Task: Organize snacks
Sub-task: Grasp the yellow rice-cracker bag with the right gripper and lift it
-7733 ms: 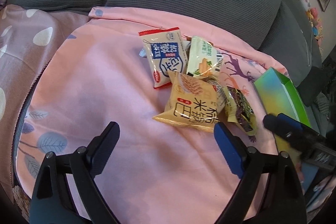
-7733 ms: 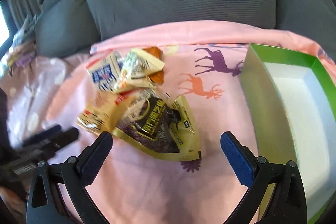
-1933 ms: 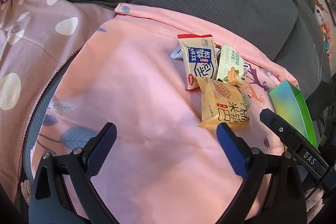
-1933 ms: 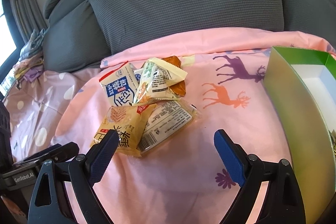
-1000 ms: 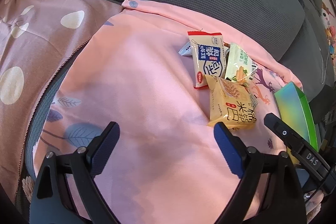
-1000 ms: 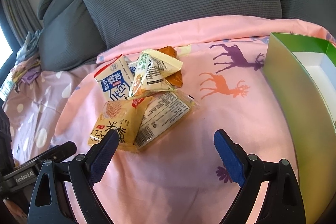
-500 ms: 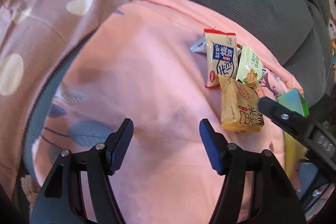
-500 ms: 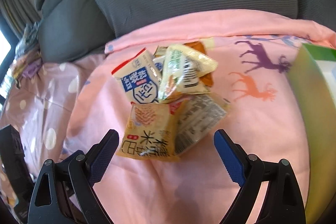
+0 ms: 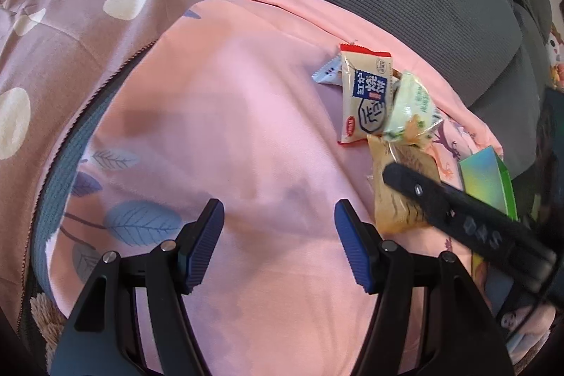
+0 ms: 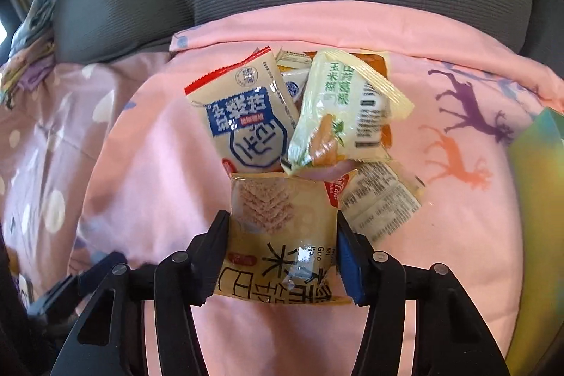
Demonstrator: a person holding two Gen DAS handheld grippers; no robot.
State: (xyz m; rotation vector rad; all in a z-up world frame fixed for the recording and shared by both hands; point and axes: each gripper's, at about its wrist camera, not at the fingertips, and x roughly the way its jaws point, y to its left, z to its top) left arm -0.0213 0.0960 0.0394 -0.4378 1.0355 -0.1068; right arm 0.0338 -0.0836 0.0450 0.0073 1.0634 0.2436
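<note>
Pick-up step of the snack sort. My right gripper [image 10: 280,256] is closing on the yellow rice-cracker packet [image 10: 278,228] — the packet lies between the two jaws, each pad meeting a side edge, on the pink blanket [image 10: 148,164]. The rest of the pile sits just beyond it toward 12 o'clock: the blue-and-white packet [image 10: 246,122] at 11 o'clock, the green corn-snack packet [image 10: 338,115] at 1 o'clock, and a barcode-side packet [image 10: 380,203] touching the held one at 3 o'clock. The green box [image 10: 539,199] stands well apart at the 3 o'clock edge. My left gripper [image 9: 278,235] hovers half open over bare blanket, holding nothing. Next, I judge, the grip must firm up before a lift, then carry toward the box — taking care that the overlapping neighbours do not drag along.
</note>
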